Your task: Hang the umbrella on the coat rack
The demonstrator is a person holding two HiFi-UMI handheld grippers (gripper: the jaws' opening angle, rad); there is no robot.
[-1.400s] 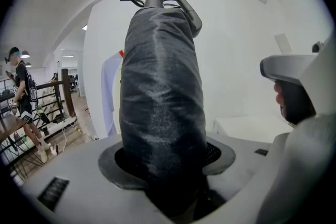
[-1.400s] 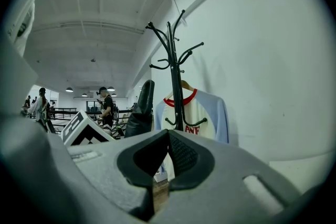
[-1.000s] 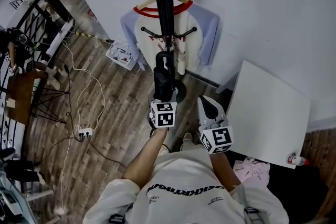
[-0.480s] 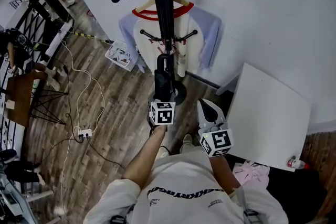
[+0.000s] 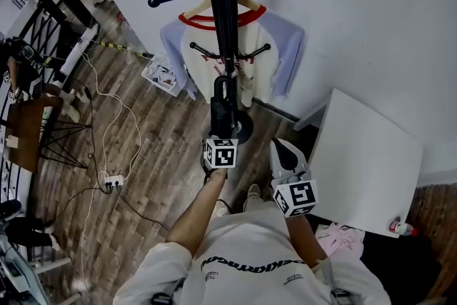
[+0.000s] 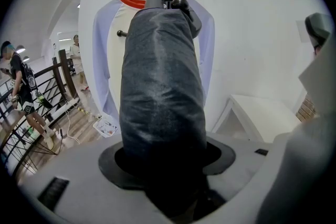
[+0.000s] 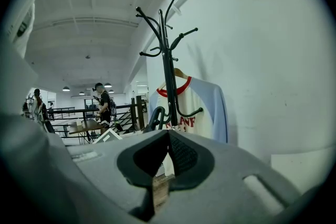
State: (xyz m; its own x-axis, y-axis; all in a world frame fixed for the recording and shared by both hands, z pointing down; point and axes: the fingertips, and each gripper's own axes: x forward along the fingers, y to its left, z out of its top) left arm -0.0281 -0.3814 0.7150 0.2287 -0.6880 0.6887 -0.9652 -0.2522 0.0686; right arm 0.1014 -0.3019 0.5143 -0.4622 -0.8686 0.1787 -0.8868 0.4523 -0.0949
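Observation:
The folded black umbrella stands upright in front of the black coat rack, its looped handle just below the rack's lower hooks. My left gripper is shut on its body. In the left gripper view the umbrella fills the middle between the jaws of the left gripper, its top end at the rack pole. My right gripper hangs beside it to the right, holding nothing. In the right gripper view the right gripper has its pads meeting at the tips, and the coat rack stands ahead.
A white and blue shirt hangs on the rack against the white wall. A white table stands to the right, with a small bottle by its corner. Cables and a power strip lie on the wood floor at left, beside a black railing.
My left gripper has sunk a little with the umbrella, so its handle sits slightly lower under the rack's lower hooks. The right gripper has hardly moved.

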